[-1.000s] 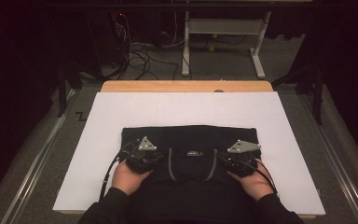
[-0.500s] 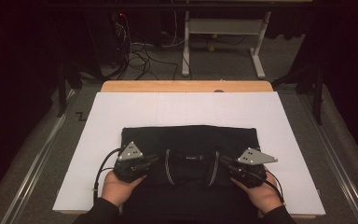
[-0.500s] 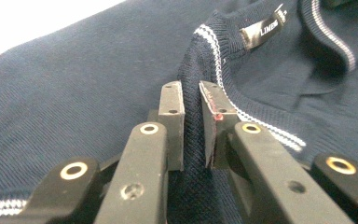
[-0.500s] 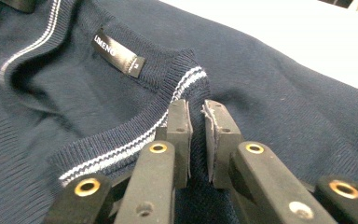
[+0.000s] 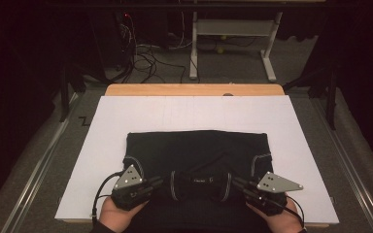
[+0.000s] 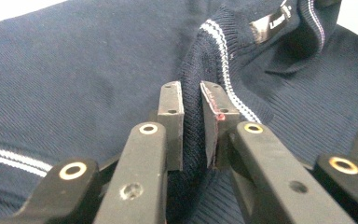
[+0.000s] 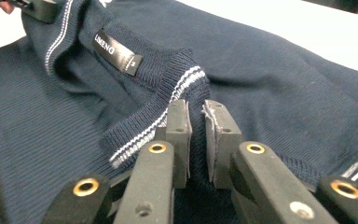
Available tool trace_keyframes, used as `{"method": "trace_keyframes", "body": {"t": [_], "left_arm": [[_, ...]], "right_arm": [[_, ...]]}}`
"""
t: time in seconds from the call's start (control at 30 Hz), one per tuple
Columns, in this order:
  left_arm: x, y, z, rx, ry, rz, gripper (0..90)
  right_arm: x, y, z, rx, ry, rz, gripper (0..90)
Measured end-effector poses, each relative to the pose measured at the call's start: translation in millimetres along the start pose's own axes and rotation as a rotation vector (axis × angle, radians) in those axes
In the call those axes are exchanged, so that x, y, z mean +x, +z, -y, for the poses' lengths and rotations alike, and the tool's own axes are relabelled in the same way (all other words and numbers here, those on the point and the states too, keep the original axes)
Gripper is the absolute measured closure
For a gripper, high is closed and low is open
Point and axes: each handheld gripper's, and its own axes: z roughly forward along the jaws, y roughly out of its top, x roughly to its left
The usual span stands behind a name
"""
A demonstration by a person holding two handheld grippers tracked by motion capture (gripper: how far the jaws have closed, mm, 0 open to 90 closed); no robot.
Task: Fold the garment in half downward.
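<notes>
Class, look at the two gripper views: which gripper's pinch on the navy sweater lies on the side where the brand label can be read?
The right gripper: beside its pinch of the sweater, the neck label reads upright. The left gripper sees it tilted, cut off.

High view: fixed above the near edge of the desk (image 5: 189, 111), facing forward and down, far enough to take in all four edges and the floor beyond. Left gripper view: mounted on the left tongs (image 6: 191, 100), looking along the jaws, very close to the navy sweater (image 6: 74, 70). Right gripper view: same on the right tongs (image 7: 196, 116). Shared by all three: the sweater's collar, near the desk's near edge.
</notes>
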Motion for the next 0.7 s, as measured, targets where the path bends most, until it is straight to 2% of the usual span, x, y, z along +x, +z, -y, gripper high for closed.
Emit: {"method": "trace_keyframes", "body": {"t": [0.3, 0.57, 0.7], "left_arm": [[-17.7, -9.4, 13.5, 0.012, 0.016, 0.01, 74.5], [-33.7, -18.1, 29.9, 0.034, 0.011, 0.03, 73.7], [-38.4, -24.2, 35.2, 0.03, 0.001, 0.032, 70.0]], "right_arm": [[17.4, -18.6, 9.8, -0.008, -0.017, -0.031, 81.8], [31.1, -32.5, 20.0, 0.002, -0.02, -0.058, 81.0], [36.5, -38.2, 25.2, 0.011, -0.022, -0.075, 77.5]]}}
